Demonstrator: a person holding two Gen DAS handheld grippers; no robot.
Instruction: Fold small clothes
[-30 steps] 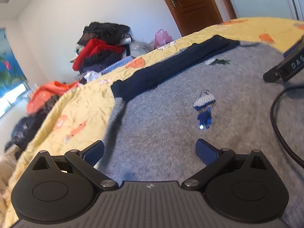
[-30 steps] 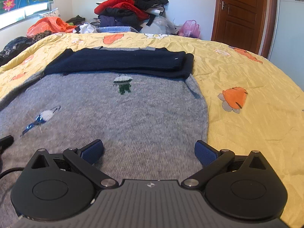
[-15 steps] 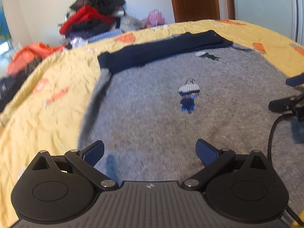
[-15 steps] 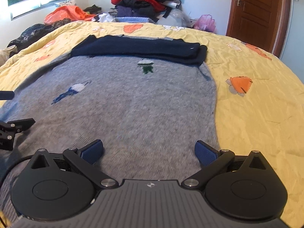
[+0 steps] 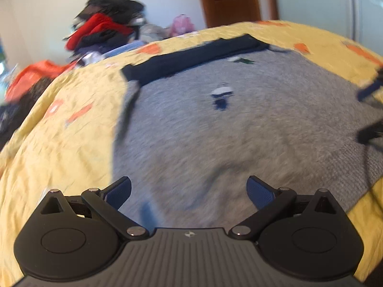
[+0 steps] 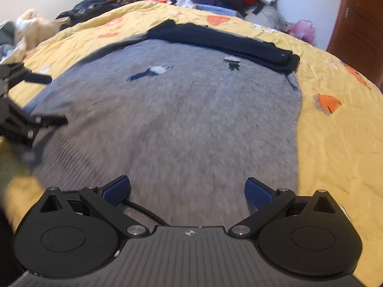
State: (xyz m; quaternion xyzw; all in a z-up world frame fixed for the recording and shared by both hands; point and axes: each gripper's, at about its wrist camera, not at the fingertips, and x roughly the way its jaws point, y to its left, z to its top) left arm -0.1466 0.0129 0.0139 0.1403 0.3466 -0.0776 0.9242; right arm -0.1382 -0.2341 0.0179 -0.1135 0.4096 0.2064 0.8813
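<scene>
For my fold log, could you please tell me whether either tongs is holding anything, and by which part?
Nothing is held. The left tongs and right tongs are both open above the grey sweater, near its hem, with nothing between their pads.
</scene>
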